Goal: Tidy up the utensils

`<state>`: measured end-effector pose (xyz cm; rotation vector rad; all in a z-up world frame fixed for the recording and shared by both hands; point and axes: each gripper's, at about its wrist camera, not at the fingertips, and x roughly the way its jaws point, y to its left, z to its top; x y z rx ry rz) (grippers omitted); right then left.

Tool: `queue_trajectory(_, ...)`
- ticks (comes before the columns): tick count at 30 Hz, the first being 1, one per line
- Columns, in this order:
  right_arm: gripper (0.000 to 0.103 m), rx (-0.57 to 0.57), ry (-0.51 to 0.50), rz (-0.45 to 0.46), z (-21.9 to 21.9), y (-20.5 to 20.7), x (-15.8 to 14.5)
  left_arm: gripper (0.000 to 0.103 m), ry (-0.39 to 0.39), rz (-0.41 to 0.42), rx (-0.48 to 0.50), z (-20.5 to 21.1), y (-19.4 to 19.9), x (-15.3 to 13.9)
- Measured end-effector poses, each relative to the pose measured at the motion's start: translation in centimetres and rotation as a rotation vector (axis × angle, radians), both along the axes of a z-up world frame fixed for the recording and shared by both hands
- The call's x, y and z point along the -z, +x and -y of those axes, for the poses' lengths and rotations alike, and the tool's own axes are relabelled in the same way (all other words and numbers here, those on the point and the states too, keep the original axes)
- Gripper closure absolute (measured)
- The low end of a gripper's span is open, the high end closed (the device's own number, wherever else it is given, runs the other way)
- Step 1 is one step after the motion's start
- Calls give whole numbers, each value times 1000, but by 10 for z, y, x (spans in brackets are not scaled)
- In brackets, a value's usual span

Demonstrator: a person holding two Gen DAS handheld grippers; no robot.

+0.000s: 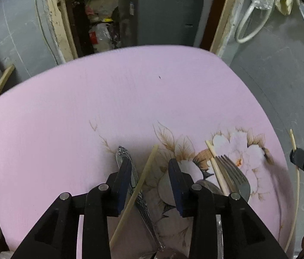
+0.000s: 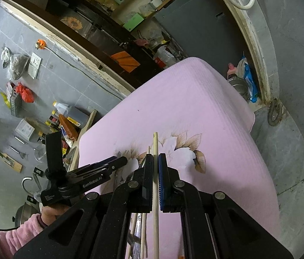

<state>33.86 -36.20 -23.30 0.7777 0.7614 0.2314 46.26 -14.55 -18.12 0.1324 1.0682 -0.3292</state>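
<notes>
a chopstick [image 2: 155,185] is being pinched between the closed fingers of the right tool [image 2: 155,161], held above the pink tabletop [image 2: 195,112] — being gripped mid-length, it is at risk of pivoting or slipping out. the left tool [image 1: 149,168] is being held wide open over another chopstick [image 1: 139,185] and an ornate spoon handle [image 1: 123,154] — both are liable to be caught together.

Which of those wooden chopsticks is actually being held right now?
The chopstick clamped in the right hand-held gripper, lifted off the pink mat. The other chopsticks lie loose there; the left hand-held gripper is open.
</notes>
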Motion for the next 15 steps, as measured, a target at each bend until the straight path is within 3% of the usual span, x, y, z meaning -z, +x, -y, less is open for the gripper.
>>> queue_trajectory(1,99,-1,-2,-2,-1,0,0,70,-1,5,2,0,0,0)
queue_trajectory(5,99,-4,-10,-6,-5,-1,-4,96,10,-29,3,1,6,3)
queue_trajectory(9,99,3,-14,8,-8,-6,-15,97,18,-33,12,-1,7,-2)
queue_trajectory(15,99,30,-19,80,-21,-20,-51,98,-124,36,-7,-14,-17,-44)
